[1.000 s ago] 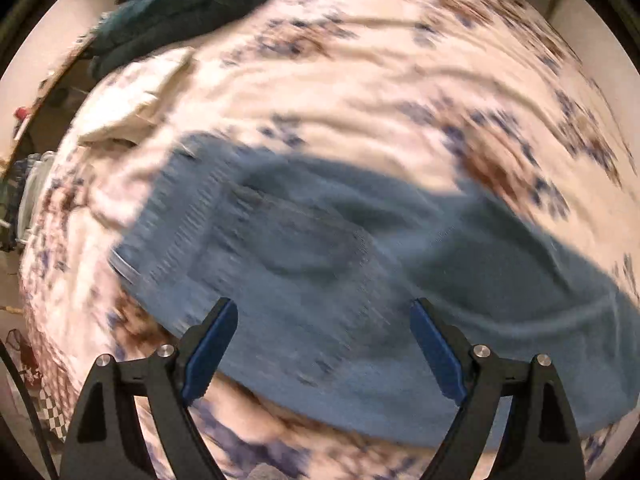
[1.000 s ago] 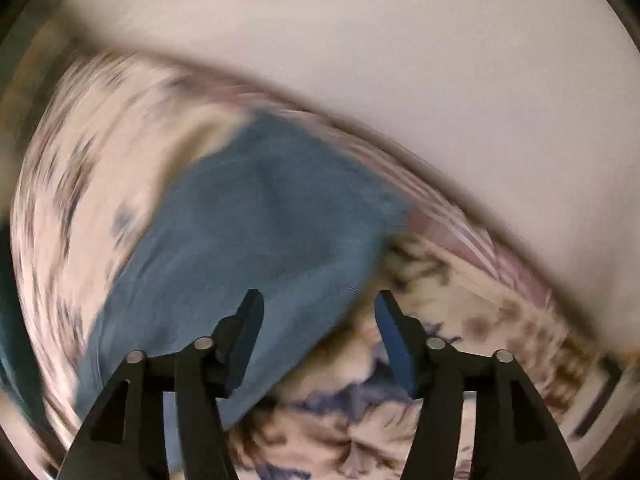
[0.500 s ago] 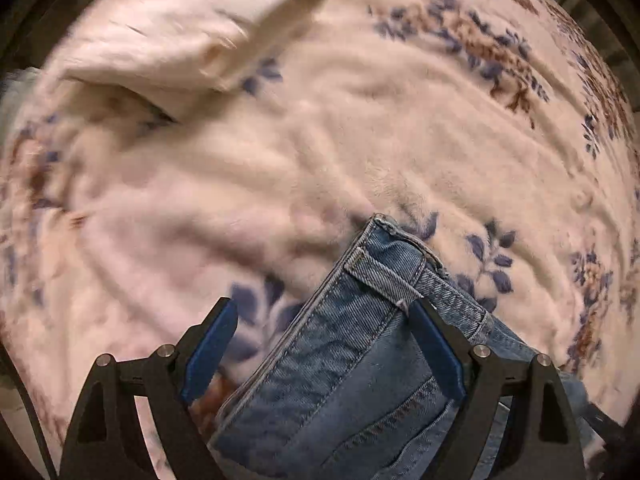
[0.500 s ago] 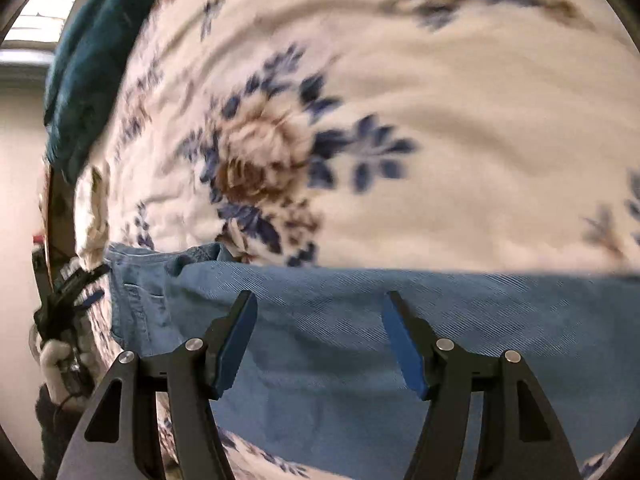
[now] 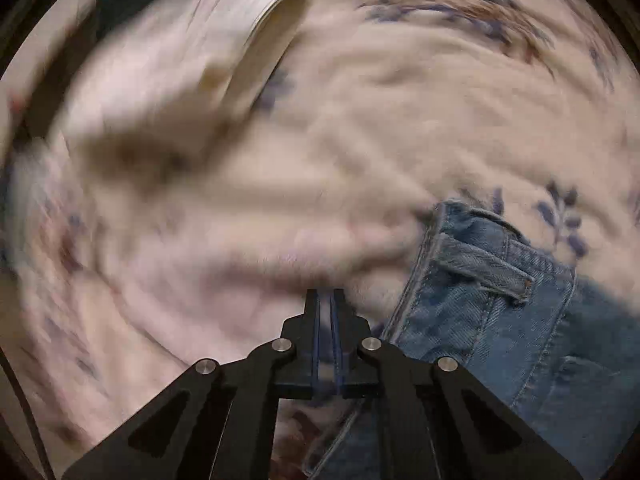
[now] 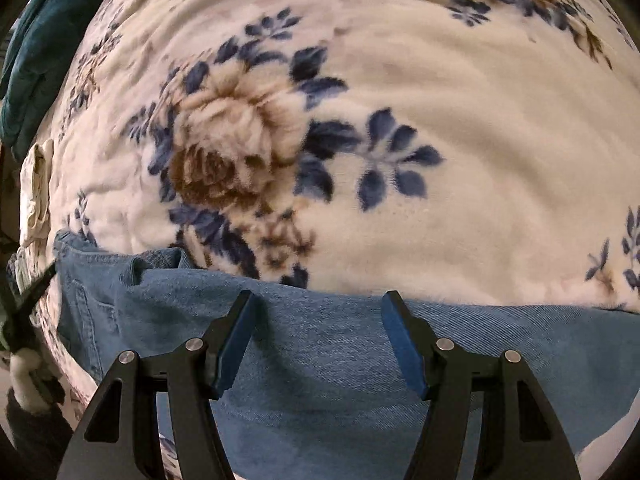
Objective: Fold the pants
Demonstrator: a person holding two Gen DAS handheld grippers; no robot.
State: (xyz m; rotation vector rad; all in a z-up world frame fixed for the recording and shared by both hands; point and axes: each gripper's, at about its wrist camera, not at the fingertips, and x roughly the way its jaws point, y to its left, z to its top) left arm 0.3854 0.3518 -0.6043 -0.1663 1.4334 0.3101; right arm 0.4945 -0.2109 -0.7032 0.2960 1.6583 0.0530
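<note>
Jeans point(image 6: 320, 360) lie on our floral blanket point(image 6: 440, 100); our left gripper point(image 5: 328, 300) has just clamped empty, our right gripper point(image 6: 318, 320) gapes above denim.

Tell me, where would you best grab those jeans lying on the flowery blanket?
Probably at the waistband corner of the jeans, by the belt loop. The doubled, stitched hem there is thick and lifts slightly off the blanket, so fingers coming straight down from above could pinch it. The flat denim under the right gripper offers no edge.

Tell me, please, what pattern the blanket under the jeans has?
Cream blanket with blue-leaved tan roses, clearest in the right wrist view.
</note>
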